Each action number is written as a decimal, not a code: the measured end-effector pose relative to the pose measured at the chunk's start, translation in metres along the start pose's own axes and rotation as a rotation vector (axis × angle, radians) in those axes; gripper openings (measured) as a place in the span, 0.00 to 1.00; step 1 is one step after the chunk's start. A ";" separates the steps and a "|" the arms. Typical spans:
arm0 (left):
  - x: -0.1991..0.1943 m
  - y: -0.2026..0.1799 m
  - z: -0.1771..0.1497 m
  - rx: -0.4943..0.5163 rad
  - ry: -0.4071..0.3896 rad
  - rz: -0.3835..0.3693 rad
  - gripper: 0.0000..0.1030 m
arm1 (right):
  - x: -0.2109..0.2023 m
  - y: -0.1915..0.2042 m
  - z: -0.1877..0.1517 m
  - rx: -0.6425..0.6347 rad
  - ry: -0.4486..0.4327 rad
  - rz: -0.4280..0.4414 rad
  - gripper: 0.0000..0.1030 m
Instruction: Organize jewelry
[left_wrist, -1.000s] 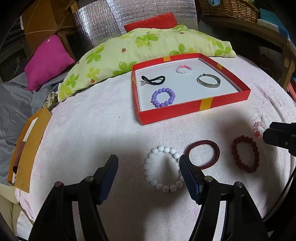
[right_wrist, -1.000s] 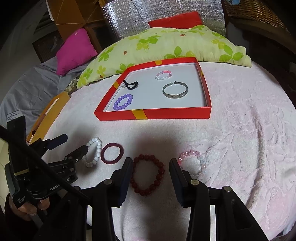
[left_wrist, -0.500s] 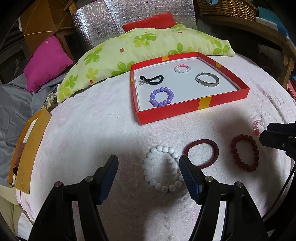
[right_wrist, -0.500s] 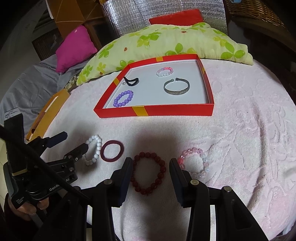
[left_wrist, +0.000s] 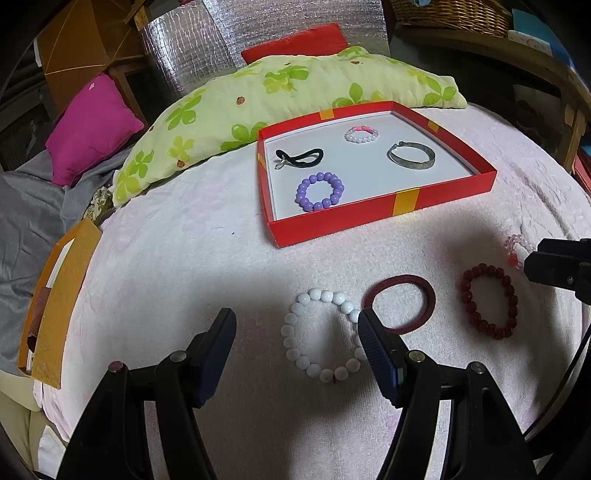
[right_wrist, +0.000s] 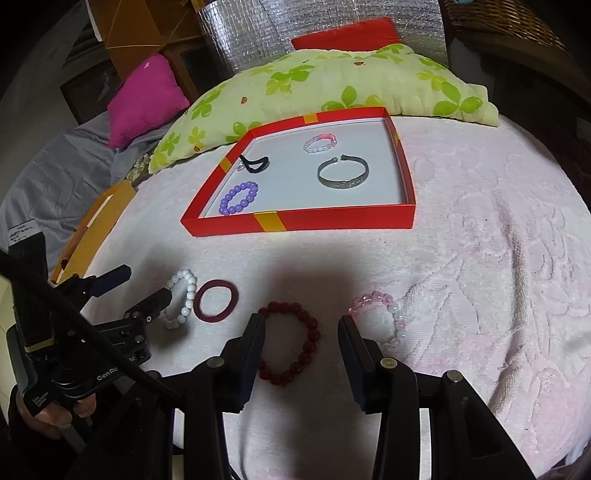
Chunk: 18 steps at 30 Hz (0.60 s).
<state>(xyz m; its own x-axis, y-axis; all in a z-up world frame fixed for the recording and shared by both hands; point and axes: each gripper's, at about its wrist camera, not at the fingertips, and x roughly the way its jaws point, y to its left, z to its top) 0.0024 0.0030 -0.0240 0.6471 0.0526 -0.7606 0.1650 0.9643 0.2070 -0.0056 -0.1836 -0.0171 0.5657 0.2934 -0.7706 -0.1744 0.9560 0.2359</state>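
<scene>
Hovering over a pink towel (right_wrist: 480, 229), the left gripper (left_wrist: 295, 325) and the right gripper (right_wrist: 301, 321) both stand with jaws apart and empty, the left one's black body at lower left of the right wrist view lettered "GenRo", the rest hidden. Four loose pieces lie flat in a row across the lower frame: a white bead bracelet (left_wrist: 320, 334), a maroon hair band (left_wrist: 400, 302), a dark red bead bracelet (right_wrist: 295, 341) and a pink crystal bracelet (right_wrist: 384, 314). Above them, the red box (right_wrist: 332, 221) with yellow bands holds a purple bead bracelet (right_wrist: 238, 197), a black hair tie (right_wrist: 255, 164), a small pink-and-white bracelet (right_wrist: 320, 143) and an open silver cuff bangle (right_wrist: 341, 173), its gap facing the far wall.
</scene>
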 end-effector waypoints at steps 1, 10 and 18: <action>0.000 0.000 0.000 0.001 0.001 0.000 0.67 | -0.001 -0.001 0.000 0.001 -0.001 -0.003 0.44; -0.004 -0.011 -0.001 0.026 -0.008 -0.058 0.67 | -0.008 -0.031 0.001 0.067 -0.022 -0.049 0.44; -0.008 -0.033 -0.002 0.084 -0.020 -0.098 0.67 | -0.008 -0.050 -0.002 0.097 -0.009 -0.093 0.44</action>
<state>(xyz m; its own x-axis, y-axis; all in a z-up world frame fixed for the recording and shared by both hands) -0.0096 -0.0287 -0.0260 0.6391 -0.0467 -0.7677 0.2894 0.9394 0.1837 -0.0034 -0.2342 -0.0241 0.5833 0.2032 -0.7864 -0.0421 0.9745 0.2205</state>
